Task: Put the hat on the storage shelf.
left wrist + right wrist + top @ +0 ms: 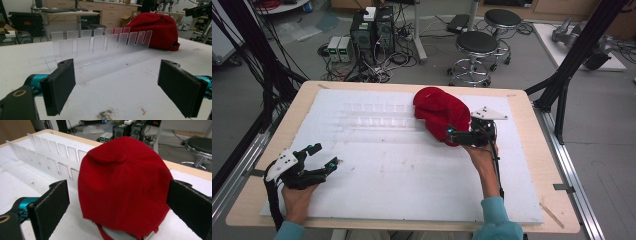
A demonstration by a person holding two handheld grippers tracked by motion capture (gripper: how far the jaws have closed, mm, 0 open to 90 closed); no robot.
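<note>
Fingers (pixel 50 205) of the right gripper (pixel 117 207) stand wide on either side of the red cap's (pixel 122 185) back, nothing pinched yet, so the reach looks nearly done and closing comes next, while the left gripper (pixel 323 156) waits open, the clear slotted rack (pixel 374 116) beyond.

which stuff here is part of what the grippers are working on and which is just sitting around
In the job: red cap, right gripper open around it, clear slotted rack.
Lying about: left gripper idle and open, stools, computer boxes on the floor.
</note>
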